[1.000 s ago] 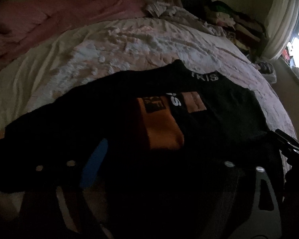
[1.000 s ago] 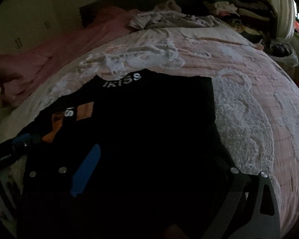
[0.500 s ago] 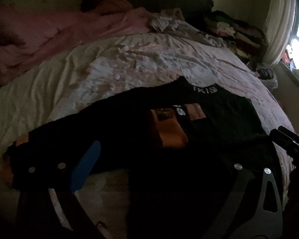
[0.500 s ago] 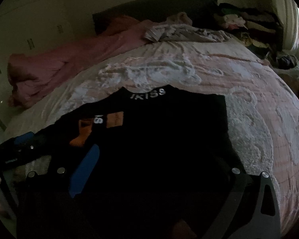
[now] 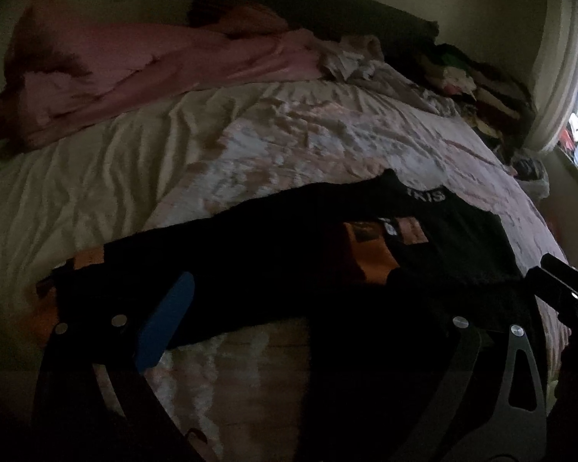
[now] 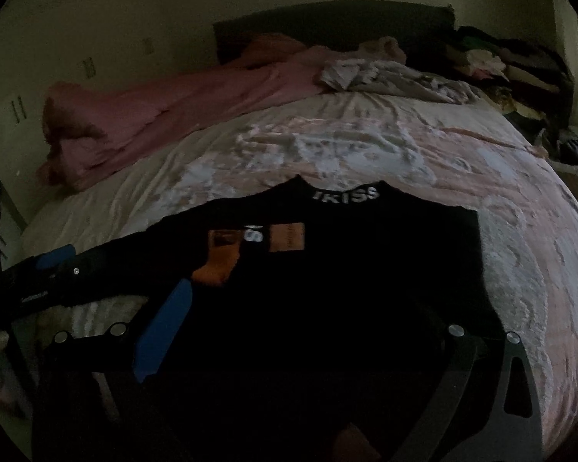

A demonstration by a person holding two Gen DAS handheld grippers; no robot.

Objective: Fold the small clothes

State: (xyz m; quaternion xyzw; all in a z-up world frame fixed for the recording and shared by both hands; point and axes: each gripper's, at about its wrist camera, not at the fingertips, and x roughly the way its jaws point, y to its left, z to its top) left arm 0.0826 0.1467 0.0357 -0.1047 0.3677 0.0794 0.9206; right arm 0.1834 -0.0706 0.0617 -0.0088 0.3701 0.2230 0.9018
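Left wrist view: the black long-sleeved top w/ orange patches and white collar lettering (image 5: 435,231) lies flat on the pink-and-white textured bedspread (image 5: 289,146), its one sleeve stretched out toward the left edge. The left gripper (image 5: 312,331) sits low over the hem side, jaws spread wide, blue pad on one finger (image 5: 165,319) lying over the sleeve; it looks to hold nothing, though it's very dark down there. The right gripper (image 5: 562,292) pokes in at the right edge, too little shown to tell its state. Right wrist view: same top fills the middle, collar facing away, body smooth. Right gripper (image 6: 308,335) also gaping wide over the hem, nothing pinched as far as I can tell. Crumpled pink blanket (image 6: 165,115) and a clothes pile (image 6: 512,73) sit well apart at the back. Risk, imo: black fabric in dim light, so a jaw could close on one layer only, or snag the bedspread too, and drag the fold crooked.
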